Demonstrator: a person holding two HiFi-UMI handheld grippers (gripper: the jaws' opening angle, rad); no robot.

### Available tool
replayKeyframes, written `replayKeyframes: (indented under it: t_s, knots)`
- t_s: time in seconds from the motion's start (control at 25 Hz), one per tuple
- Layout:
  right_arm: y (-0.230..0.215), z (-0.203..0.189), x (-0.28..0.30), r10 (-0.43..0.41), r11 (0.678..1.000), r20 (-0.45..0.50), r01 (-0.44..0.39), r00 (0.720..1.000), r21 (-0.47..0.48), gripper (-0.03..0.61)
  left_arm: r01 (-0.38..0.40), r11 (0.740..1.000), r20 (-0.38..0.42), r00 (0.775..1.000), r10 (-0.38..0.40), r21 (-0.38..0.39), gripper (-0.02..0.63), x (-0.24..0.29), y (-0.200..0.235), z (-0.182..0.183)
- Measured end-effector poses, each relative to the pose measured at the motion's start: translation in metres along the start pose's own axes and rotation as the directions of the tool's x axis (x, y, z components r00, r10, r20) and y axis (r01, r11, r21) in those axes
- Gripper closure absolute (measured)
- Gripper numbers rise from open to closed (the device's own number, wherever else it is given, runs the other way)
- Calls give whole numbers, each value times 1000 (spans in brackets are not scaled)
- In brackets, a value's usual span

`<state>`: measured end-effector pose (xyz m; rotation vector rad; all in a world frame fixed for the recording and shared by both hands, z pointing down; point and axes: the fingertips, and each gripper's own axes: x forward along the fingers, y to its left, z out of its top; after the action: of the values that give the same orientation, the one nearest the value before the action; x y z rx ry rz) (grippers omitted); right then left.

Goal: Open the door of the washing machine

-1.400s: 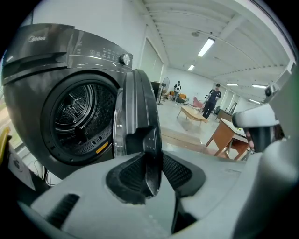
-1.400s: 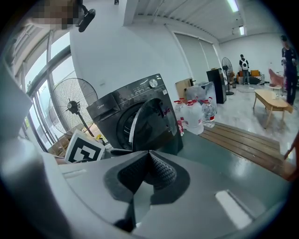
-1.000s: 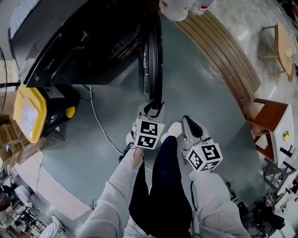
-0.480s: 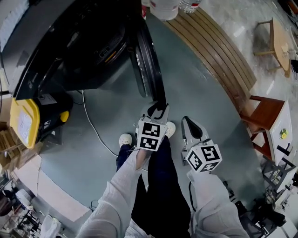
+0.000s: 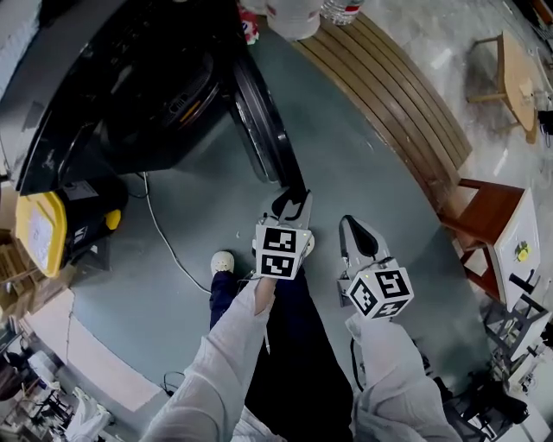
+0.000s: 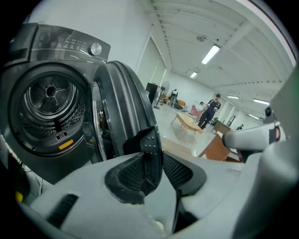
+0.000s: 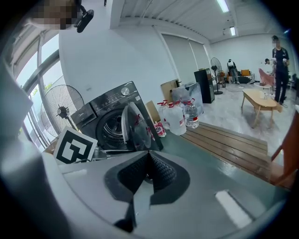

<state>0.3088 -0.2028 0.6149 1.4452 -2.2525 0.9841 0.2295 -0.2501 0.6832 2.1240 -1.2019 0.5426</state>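
The dark washing machine [image 5: 130, 95] stands at the upper left of the head view, its round door [image 5: 259, 129] swung well out from the drum opening. My left gripper [image 5: 294, 200] is shut on the door's free edge. In the left gripper view the black dotted rim of the door [image 6: 148, 144] sits between the jaws, with the open drum [image 6: 49, 105] to the left. My right gripper [image 5: 350, 226] hangs beside the left one, clear of the door. Its pads [image 7: 156, 172] meet with nothing between them, and the washing machine [image 7: 105, 116] lies ahead of it.
A yellow case [image 5: 39, 233] and a white cable [image 5: 164, 237] lie on the floor left of the machine. A slatted wooden platform [image 5: 389, 95] with water jugs [image 5: 294, 13] runs along the right. A wooden chair [image 5: 484, 216] stands further right. My shoe [image 5: 222, 262] is below the door.
The door has swung wider from the machine, its free edge still in my left gripper. Both grippers have drawn back from the machine together, and my feet have stepped back.
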Motion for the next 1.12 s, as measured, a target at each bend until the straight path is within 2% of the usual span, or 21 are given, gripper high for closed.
replayKeyframes:
  t_s: [0.4,0.76,1.12]
  knots:
    - [-32,13,-12,-3,1000,26,3,1000,17,571,-32,998,-3,999,32,-51,485,27,-21,10]
    - [-61,18,-28,-39,998,40,37,998,56,571,-18,994,5,1000,19,-104,486,61,-47,30]
    - [-97,29,-34,-84,993,40,80,996,85,571,-40,989,24,999,43,-142,489,90,-64,47]
